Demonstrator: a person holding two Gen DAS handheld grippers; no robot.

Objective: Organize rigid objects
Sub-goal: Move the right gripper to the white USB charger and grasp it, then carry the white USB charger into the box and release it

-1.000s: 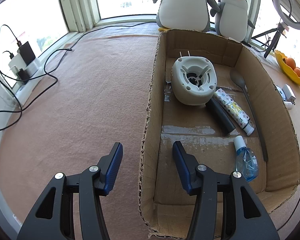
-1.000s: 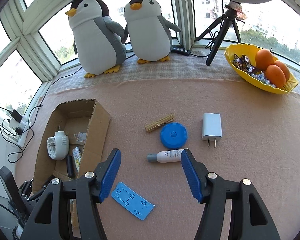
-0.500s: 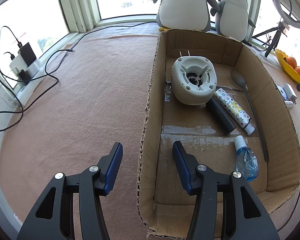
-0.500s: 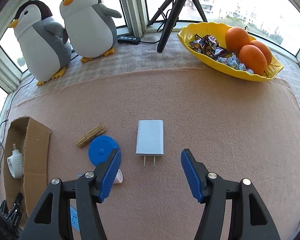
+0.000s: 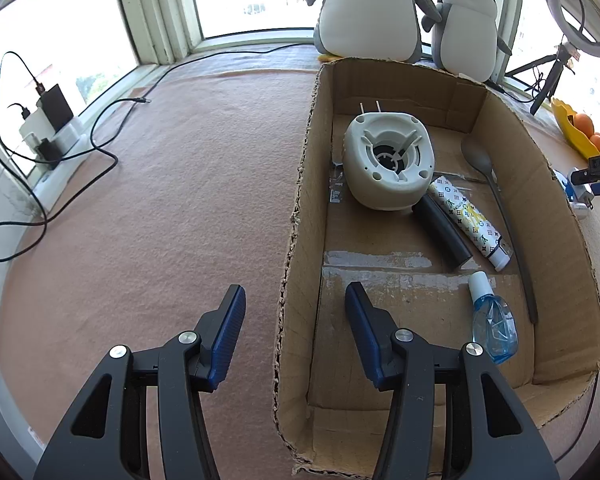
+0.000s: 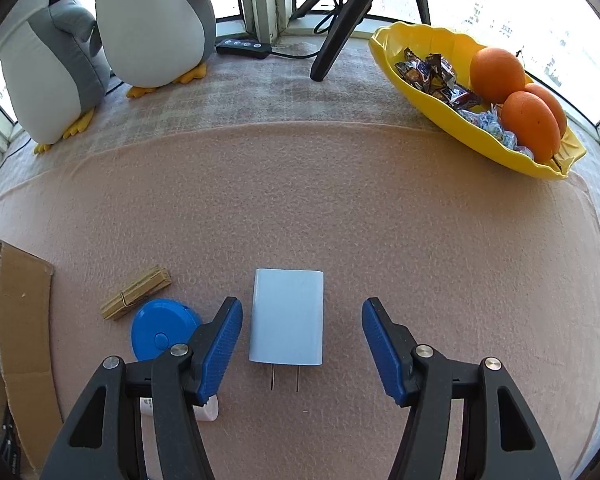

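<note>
A white charger lies flat on the pink cloth, prongs toward me. My right gripper hangs low over it, open, one finger on each side and neither pad touching. Left of it are a blue round case, a wooden clothespin and a small white bottle, partly hidden by the finger. My left gripper stands open astride the left wall of the cardboard box, not gripping it. Inside lie a white plug-in device, a black cylinder, a patterned tube, a spoon and a blue bottle.
Two plush penguins stand at the window. A yellow bowl with oranges and sweets sits at the back right, with a tripod leg between them. Cables and a power strip lie along the left wall.
My right gripper has swung right and come down, so the charger now lies between its fingers; the blue stand has left the view. The left gripper has not moved.
</note>
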